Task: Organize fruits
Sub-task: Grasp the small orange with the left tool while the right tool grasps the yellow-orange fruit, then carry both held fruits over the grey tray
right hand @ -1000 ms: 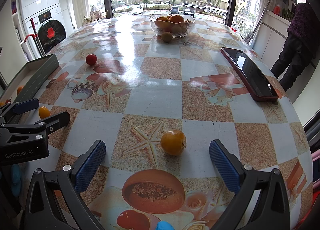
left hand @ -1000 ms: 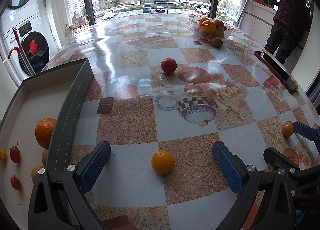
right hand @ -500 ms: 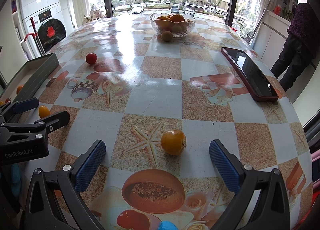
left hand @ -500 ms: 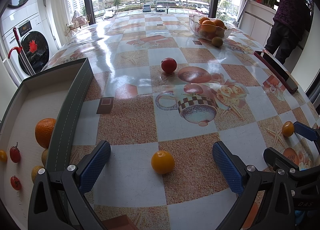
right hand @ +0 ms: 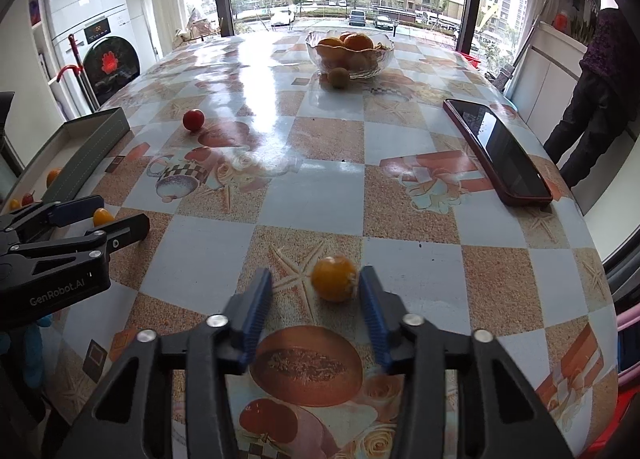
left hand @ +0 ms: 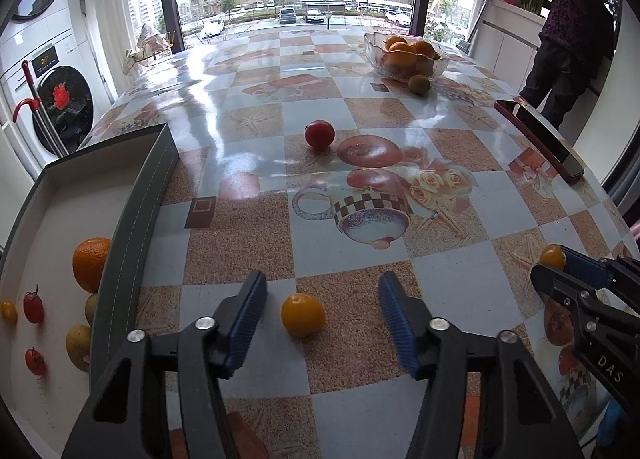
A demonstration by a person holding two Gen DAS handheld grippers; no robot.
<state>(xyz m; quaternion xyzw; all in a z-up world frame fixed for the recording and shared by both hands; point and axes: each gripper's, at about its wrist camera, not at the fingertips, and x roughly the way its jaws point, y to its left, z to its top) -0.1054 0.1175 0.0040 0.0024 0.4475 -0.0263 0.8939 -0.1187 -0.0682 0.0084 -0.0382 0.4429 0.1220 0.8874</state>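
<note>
In the left wrist view a small orange fruit (left hand: 302,314) lies on the table between the fingers of my left gripper (left hand: 322,301), which is partly closed and not touching it. In the right wrist view another small orange fruit (right hand: 334,278) lies between the fingers of my right gripper (right hand: 316,297), close to the right finger (right hand: 370,299); the jaws stand apart around it. A grey box (left hand: 132,219) at the left holds an orange (left hand: 90,263), small red tomatoes and yellowish fruits. A red fruit (left hand: 319,134) lies mid-table.
A glass bowl (left hand: 404,59) of oranges stands at the far side with a green-brown fruit (left hand: 419,84) beside it. A red-cased phone (right hand: 500,151) lies at the right edge. A person (left hand: 568,51) stands beyond the table on the right. A washing machine (left hand: 52,99) is at left.
Both grippers have narrowed around their orange fruits; the fingers are much closer together than before. The fruits have stayed in place on the table.
</note>
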